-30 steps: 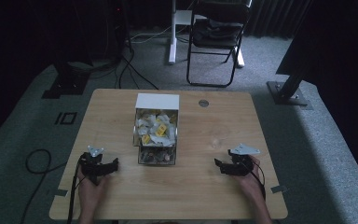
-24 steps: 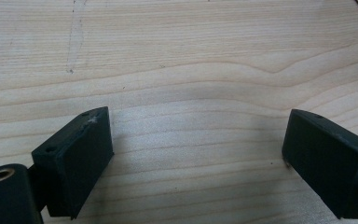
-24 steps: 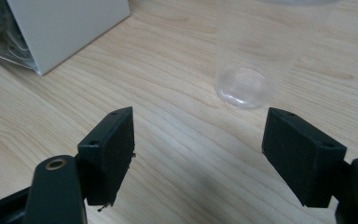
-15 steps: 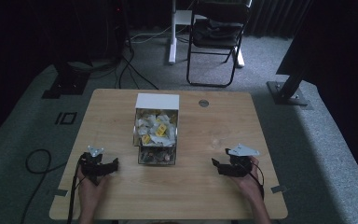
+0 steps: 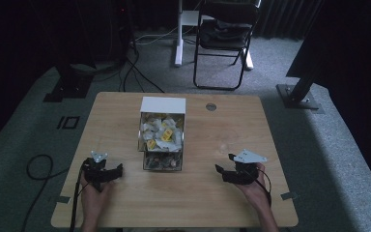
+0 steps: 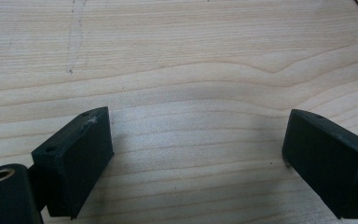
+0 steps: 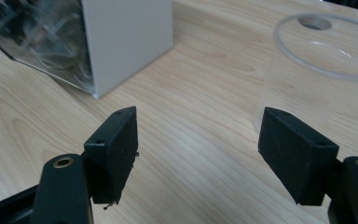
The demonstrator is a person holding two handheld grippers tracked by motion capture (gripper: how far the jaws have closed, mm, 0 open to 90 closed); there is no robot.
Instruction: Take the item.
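My left claw [image 6: 196,154] is spread wide over bare desk [image 5: 125,116]; my right claw [image 7: 198,154] gapes too, empty. A clear cup [image 7: 326,70] stands just beyond it, the packet-filled box [image 5: 162,133] mid-desk between them.

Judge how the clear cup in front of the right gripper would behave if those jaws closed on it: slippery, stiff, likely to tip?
The clear cup looks smooth and glossy, so the right gripper might slip on it. Its thin transparent wall suggests light plastic that could flex under a squeeze. It stands upright on the table and appears empty, so a sideways nudge would probably slide or tip it.
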